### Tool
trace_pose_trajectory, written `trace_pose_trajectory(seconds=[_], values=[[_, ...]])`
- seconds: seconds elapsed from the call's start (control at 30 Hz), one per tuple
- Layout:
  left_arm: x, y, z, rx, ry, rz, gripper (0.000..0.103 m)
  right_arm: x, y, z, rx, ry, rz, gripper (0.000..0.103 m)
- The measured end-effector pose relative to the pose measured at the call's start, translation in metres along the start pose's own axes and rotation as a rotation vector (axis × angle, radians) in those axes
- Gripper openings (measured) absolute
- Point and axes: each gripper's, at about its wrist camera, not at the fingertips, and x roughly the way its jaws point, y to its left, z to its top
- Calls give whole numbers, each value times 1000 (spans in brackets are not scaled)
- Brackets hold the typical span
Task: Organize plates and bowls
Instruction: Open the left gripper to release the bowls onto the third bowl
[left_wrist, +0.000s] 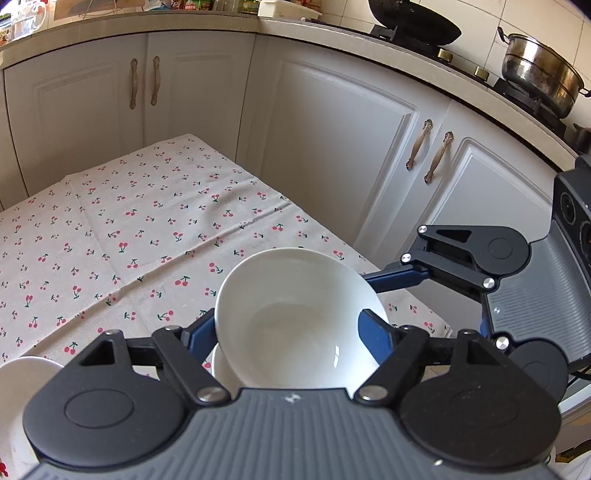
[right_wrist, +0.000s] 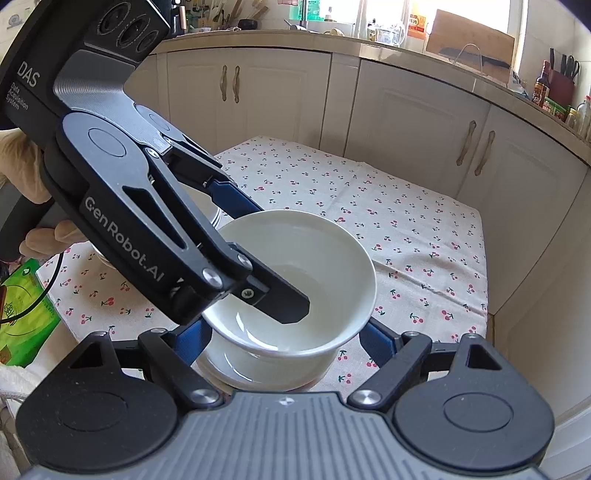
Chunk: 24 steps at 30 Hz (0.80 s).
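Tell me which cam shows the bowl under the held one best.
Right wrist. There the lower bowl shows rim and inner wall beneath the upper bowl, between the right claw's fingers. Left wrist view shows only a sliver of it, hidden behind the upper bowl and left claw.

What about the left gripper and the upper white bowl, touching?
Touching. Right wrist view shows the left gripper with one finger against the inner wall of the upper white bowl, the other outside its rim.
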Motion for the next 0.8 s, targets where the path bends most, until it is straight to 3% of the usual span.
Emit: trace_pose_trajectory(seconds=[0.8], values=[[9,5,-15,0,22,-14,80,7,10,-6,9,44,17,90]])
